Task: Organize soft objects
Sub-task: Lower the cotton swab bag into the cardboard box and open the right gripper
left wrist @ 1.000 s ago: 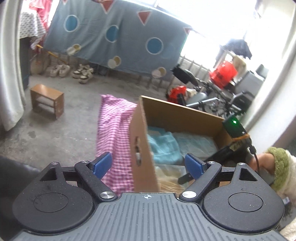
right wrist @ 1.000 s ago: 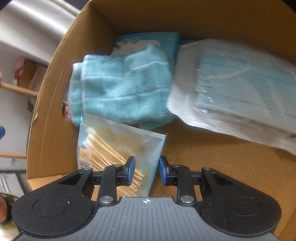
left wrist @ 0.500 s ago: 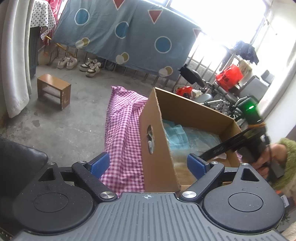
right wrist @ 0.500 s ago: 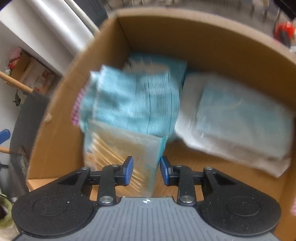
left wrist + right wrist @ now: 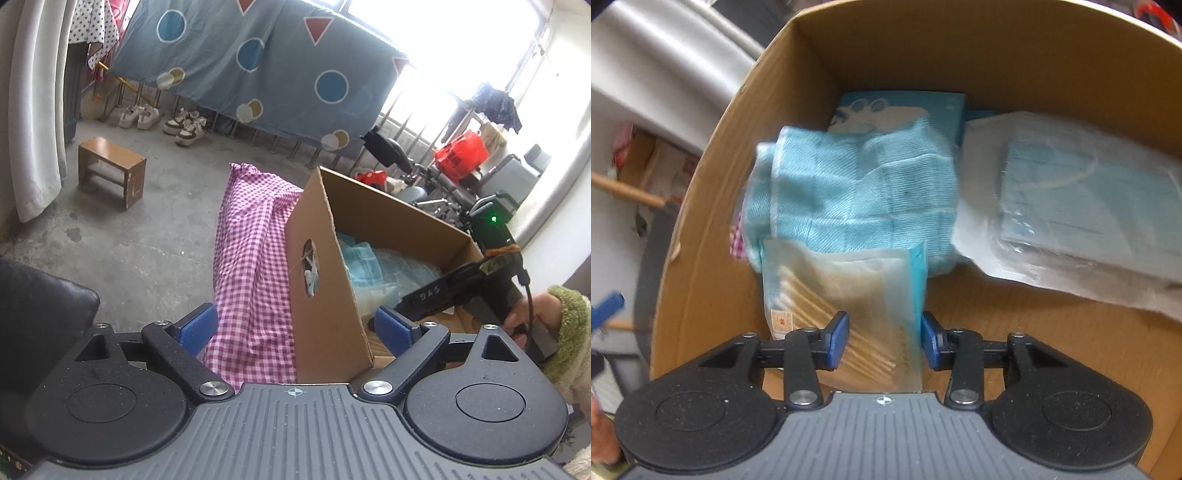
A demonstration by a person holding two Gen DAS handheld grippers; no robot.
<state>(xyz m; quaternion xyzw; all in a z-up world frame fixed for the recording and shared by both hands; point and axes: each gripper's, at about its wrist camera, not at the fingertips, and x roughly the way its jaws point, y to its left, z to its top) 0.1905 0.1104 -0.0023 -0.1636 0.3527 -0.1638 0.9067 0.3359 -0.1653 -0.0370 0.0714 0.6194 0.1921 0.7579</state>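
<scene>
Brown corrugated cardboard box (image 5: 713, 206), open at the top, is the largest thing before us, and it already holds the soft goods we are sorting. It stands on a surface draped with a pink-and-white checked cloth (image 5: 251, 266), which hangs down beside the box wall.

Inside, at the right, lies a clear plastic pack of pale blue face masks (image 5: 1082, 206); we judge it light, slippery and easily crumpled. Next to it, against the left wall, sits a folded light-blue woven towel (image 5: 857, 199), limp and light, best taken by a bunched fold, not an edge. It rests partly on a flat teal-printed packet (image 5: 905, 107) at the back.

Nearest us is a clear bag of wooden-stemmed cotton swabs (image 5: 846, 302), leaning against the towel. It is light, with slick film and stiff sticks inside, so a hold across the stems would suit it. The right gripper (image 5: 884, 334) points down over it; its fingers have just been opening and now stand apart on either side of the bag, not visibly pressing it.

Outside, the left gripper (image 5: 295, 328) has its fingers spread wide and empty, straddling the box's near corner. That corner and wall stand in its way.
</scene>
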